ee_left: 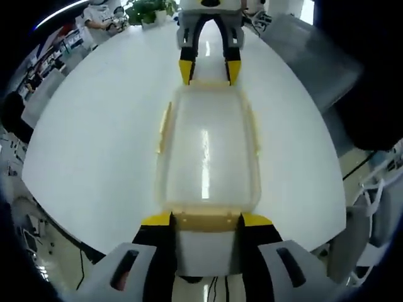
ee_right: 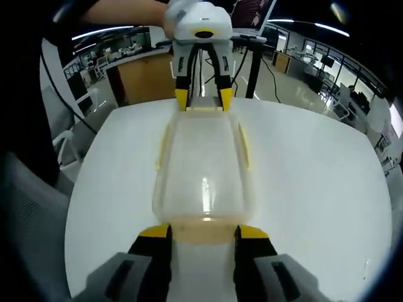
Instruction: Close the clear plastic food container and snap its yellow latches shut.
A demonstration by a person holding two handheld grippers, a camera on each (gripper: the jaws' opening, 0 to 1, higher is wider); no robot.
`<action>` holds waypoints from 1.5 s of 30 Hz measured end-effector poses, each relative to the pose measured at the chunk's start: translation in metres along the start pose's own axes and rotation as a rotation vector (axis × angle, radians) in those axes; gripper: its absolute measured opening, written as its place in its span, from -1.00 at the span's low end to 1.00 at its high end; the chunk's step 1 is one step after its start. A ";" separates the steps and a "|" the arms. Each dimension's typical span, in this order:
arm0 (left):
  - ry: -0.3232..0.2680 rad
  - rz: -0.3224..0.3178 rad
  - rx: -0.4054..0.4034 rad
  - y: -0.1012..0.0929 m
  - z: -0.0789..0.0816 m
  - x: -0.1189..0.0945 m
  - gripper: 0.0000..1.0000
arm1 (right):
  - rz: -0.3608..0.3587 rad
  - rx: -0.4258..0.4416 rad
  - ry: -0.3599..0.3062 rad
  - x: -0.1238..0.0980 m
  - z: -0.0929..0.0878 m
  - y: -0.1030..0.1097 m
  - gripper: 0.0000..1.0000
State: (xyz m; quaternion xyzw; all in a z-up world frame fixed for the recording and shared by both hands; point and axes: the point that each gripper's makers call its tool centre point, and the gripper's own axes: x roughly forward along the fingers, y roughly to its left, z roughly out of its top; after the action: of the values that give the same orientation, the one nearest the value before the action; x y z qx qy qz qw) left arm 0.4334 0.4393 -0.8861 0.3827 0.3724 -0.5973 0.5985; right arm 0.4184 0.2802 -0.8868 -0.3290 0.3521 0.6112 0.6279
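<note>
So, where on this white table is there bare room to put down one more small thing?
Bare tabletop lies along both long sides of the clear food container, between its side latches and the edge of the white table. Both short ends are crowded: the left gripper stands at one end latch, the right gripper at the opposite end.

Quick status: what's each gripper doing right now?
Left gripper: open, jaws flanking the container's end latch.
Right gripper: open, jaws flanking the opposite end.

Each view looks close along its own jaws from opposite short ends of the container (ee_left: 206,154), facing the other gripper; both share the container (ee_right: 203,170) and white table (ee_left: 94,132).
</note>
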 end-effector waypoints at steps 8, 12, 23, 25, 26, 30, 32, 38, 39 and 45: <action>0.005 -0.002 -0.021 -0.007 0.008 -0.001 -0.31 | 0.004 -0.024 0.015 -0.014 0.000 0.005 -0.28; -0.012 0.008 -0.030 -0.008 0.017 -0.009 -0.31 | 0.000 -0.035 0.023 -0.022 -0.001 0.006 -0.28; -0.039 0.028 -0.032 -0.021 0.043 -0.034 -0.30 | -0.014 -0.100 0.022 -0.057 0.006 0.014 -0.28; -0.044 0.030 -0.030 -0.023 0.048 -0.038 -0.30 | -0.021 -0.114 0.026 -0.062 0.005 0.014 -0.28; -0.048 0.033 -0.034 -0.023 0.050 -0.040 -0.30 | -0.025 -0.114 0.029 -0.065 0.005 0.014 -0.28; -0.046 0.053 -0.032 -0.024 0.058 -0.049 -0.30 | -0.039 -0.112 0.016 -0.077 0.010 0.015 -0.28; -0.049 0.060 -0.031 -0.025 0.062 -0.053 -0.30 | -0.044 -0.115 0.011 -0.083 0.011 0.016 -0.28; -0.047 0.068 -0.034 -0.029 0.073 -0.057 -0.31 | -0.048 -0.133 0.009 -0.095 0.010 0.019 -0.28; -0.047 0.068 -0.034 -0.030 0.074 -0.057 -0.31 | -0.048 -0.133 0.009 -0.096 0.009 0.020 -0.28; -0.055 0.088 -0.039 -0.030 0.084 -0.059 -0.31 | -0.063 -0.144 0.018 -0.106 0.007 0.019 -0.28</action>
State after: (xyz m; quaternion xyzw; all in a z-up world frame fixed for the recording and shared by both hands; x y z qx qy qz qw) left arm 0.4022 0.3888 -0.7971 0.3706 0.3500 -0.5733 0.6415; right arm 0.3987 0.2296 -0.7932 -0.3898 0.3023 0.6120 0.6181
